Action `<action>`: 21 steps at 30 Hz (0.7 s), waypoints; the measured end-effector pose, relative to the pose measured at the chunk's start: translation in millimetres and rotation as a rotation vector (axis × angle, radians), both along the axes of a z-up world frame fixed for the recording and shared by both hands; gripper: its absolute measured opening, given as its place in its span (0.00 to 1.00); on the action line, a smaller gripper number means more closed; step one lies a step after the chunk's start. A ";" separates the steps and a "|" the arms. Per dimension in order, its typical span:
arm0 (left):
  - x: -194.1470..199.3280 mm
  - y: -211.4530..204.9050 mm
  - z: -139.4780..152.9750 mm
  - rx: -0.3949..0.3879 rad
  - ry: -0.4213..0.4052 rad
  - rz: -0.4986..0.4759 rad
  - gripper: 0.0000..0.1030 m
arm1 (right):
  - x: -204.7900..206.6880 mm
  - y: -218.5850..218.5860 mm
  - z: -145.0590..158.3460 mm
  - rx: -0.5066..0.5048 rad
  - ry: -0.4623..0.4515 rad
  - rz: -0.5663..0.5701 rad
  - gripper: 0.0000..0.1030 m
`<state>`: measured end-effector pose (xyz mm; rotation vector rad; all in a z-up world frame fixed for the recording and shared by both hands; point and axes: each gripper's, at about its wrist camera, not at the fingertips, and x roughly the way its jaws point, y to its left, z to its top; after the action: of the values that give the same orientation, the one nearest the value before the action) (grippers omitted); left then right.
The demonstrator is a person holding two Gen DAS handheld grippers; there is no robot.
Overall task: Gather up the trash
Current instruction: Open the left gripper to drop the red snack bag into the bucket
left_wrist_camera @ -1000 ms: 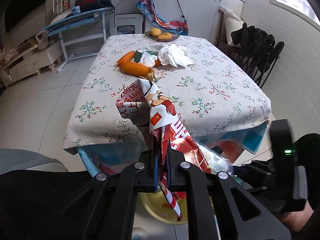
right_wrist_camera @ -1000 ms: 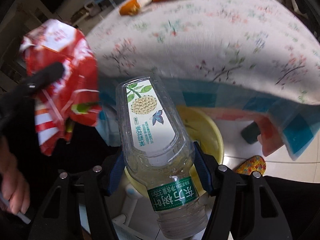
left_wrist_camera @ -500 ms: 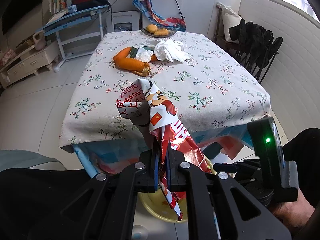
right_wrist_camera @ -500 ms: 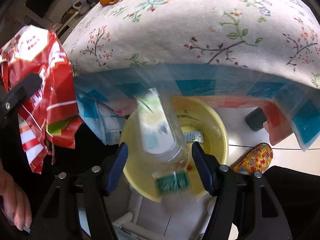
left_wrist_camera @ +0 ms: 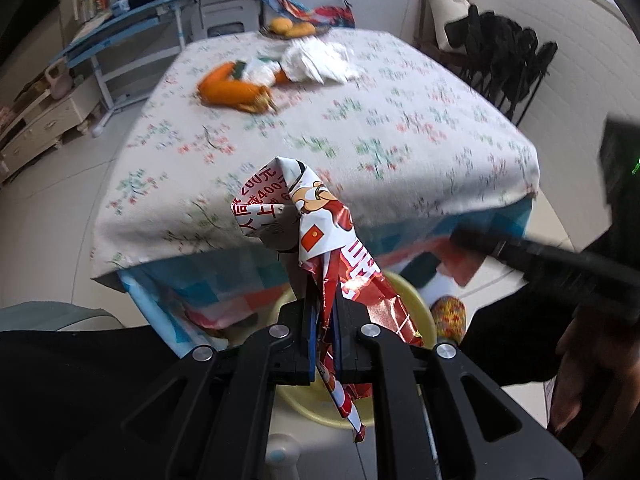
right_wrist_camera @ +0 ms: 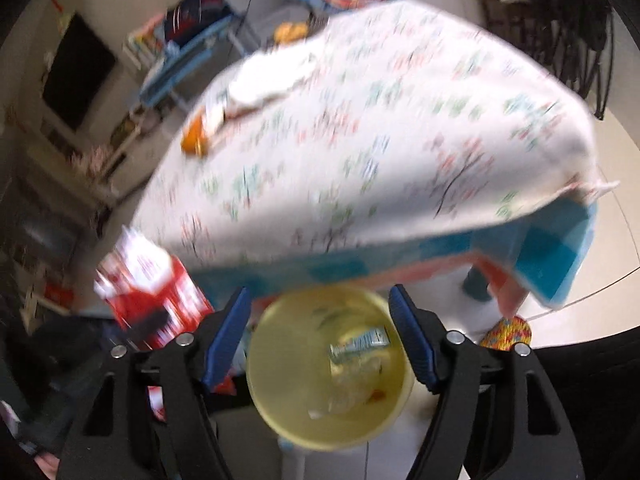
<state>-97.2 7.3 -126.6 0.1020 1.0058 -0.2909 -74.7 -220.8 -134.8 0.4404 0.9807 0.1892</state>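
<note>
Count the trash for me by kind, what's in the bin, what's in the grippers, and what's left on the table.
Snack wrapper, clamped in the left gripper: 1
Clear bottle in the yellow bin: 1
Orange peel pile on the table: 1
Crumpled white tissue heap on the table: 1
Right gripper: 0, fingers apart
Total: 4

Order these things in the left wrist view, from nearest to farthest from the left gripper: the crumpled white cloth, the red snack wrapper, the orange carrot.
1. Red snack wrapper: pinched in the left gripper.
2. Orange carrot: mid-table, left.
3. Crumpled white cloth: farther back, near the table's far end.
</note>
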 end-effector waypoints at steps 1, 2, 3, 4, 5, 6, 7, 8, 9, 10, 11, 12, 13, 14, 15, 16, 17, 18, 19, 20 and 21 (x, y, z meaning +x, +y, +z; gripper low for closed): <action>-0.1 -3.3 -4.0 0.010 0.015 -0.012 0.06 | -0.4 -2.9 1.7 0.003 -0.017 -0.010 0.69; -0.9 -5.6 -7.1 0.018 0.027 -0.022 0.06 | -1.4 -5.1 5.2 0.011 -0.040 -0.021 0.69; -0.9 -8.8 -11.5 0.029 0.045 -0.036 0.06 | -2.5 -7.0 8.3 0.019 -0.062 -0.032 0.69; -0.8 -12.2 -17.0 0.037 0.070 -0.052 0.06 | -2.6 -8.4 8.2 0.023 -0.072 -0.037 0.69; -1.2 -15.6 -21.9 0.046 0.091 -0.064 0.06 | -3.1 -9.2 10.4 0.026 -0.088 -0.043 0.69; -1.6 -18.3 -25.1 0.059 0.103 -0.070 0.07 | -3.5 -10.0 11.7 0.028 -0.099 -0.047 0.69; -1.9 -21.6 -28.8 0.071 0.118 -0.081 0.09 | -3.8 -10.0 12.6 0.030 -0.107 -0.050 0.70; -2.0 -23.2 -30.6 0.076 0.129 -0.089 0.09 | -3.7 -11.3 13.3 0.034 -0.116 -0.053 0.70; -2.8 -24.9 -31.9 0.085 0.131 -0.094 0.10 | -3.6 -11.1 18.2 0.036 -0.121 -0.054 0.70; -3.2 -26.0 -32.2 0.096 0.128 -0.096 0.15 | -3.4 -11.4 18.4 0.038 -0.127 -0.057 0.70; -3.4 -26.5 -32.1 0.102 0.125 -0.095 0.18 | -3.5 -10.1 21.7 0.039 -0.130 -0.059 0.70; -3.8 -26.5 -31.4 0.106 0.119 -0.092 0.27 | -3.1 -9.9 22.4 0.040 -0.135 -0.062 0.71; -4.3 -26.1 -30.6 0.110 0.113 -0.087 0.36 | -3.2 -9.9 23.3 0.040 -0.138 -0.063 0.72; -4.9 -25.0 -29.0 0.112 0.106 -0.082 0.39 | -2.7 -9.7 23.3 0.040 -0.141 -0.065 0.72; -5.2 -24.4 -27.4 0.114 0.097 -0.078 0.42 | -3.5 -11.2 24.1 0.040 -0.143 -0.067 0.72; -4.5 -23.4 -25.9 0.113 0.093 -0.076 0.44 | -3.7 -11.7 23.6 0.041 -0.144 -0.068 0.72; -4.8 -22.7 -24.1 0.110 0.085 -0.073 0.45 | -3.6 -11.8 23.4 0.041 -0.145 -0.069 0.73; -5.2 -22.5 -22.4 0.111 0.075 -0.070 0.47 | -4.0 -12.6 23.6 0.040 -0.145 -0.069 0.73; -5.5 -22.6 -20.1 0.114 0.060 -0.066 0.50 | -4.8 -13.3 24.2 0.040 -0.145 -0.069 0.73; -5.2 -22.4 -17.7 0.115 0.047 -0.063 0.51 | -4.6 -13.4 24.3 0.040 -0.147 -0.069 0.73; -5.7 -21.9 -15.0 0.115 0.030 -0.058 0.54 | -4.2 -13.6 24.4 0.040 -0.150 -0.070 0.73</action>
<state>-102.8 -14.7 -141.6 0.2324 1.0501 -0.2879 -78.9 -234.4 -110.3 0.4897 0.8140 0.1762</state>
